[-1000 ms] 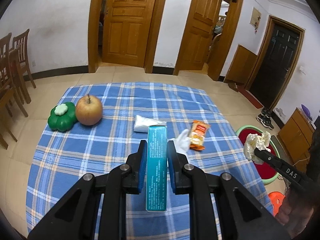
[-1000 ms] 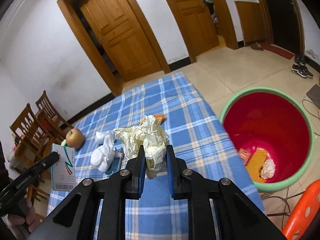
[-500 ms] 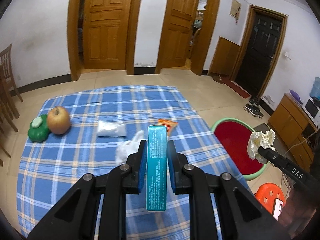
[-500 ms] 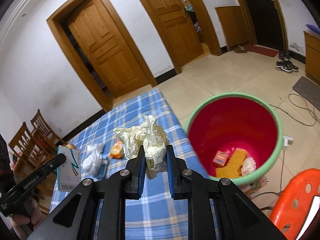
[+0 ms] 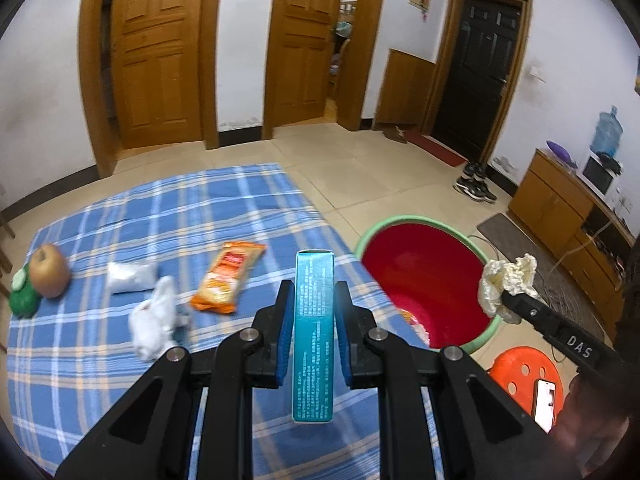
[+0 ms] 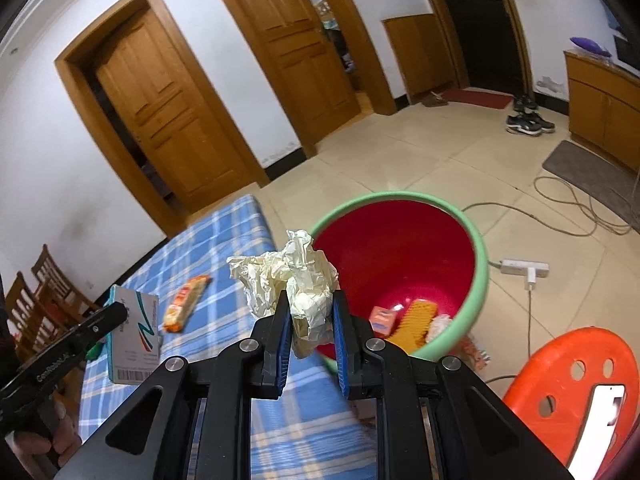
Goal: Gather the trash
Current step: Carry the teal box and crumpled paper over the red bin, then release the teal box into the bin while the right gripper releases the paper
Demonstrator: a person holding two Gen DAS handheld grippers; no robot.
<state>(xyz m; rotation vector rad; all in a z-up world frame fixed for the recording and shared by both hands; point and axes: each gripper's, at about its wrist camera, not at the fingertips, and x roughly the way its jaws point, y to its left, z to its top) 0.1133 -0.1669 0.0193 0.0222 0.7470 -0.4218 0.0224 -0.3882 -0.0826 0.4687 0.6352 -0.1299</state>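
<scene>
At the far left of the counter (image 5: 100, 380), with its blue plaid cloth, an apple (image 5: 49, 270) sits touching a green pumpkin-shaped thing (image 5: 22, 300); these look like keepers, not trash. Moving right, three pieces of litter lie on the cloth: a small white packet (image 5: 130, 277), a crumpled white bag (image 5: 154, 322) just in front of it, and an orange snack wrapper (image 5: 228, 278) beside them. Next comes the left claw (image 5: 314, 312), clenched on a teal carton (image 5: 314, 334) that stands on edge between the blue pads, held above the counter's near right part and not yet over the bin. Just off the counter's right edge, on the floor, stands the red bin (image 6: 482, 264) with its green rim; a few scraps, an orange box and a yellow wrapper among them, already lie at its bottom, so some of the collecting appears done. Further right, the right claw (image 6: 310, 316) grips a wad of crumpled paper (image 6: 296, 280) and hangs close to the bin's near rim, seemingly about ready to drop it. An orange stool (image 6: 580, 368) stands beside the bin. By my reckoning the job is near its middle: two pieces in hand to be dropped, three left on the cloth to fetch.
</scene>
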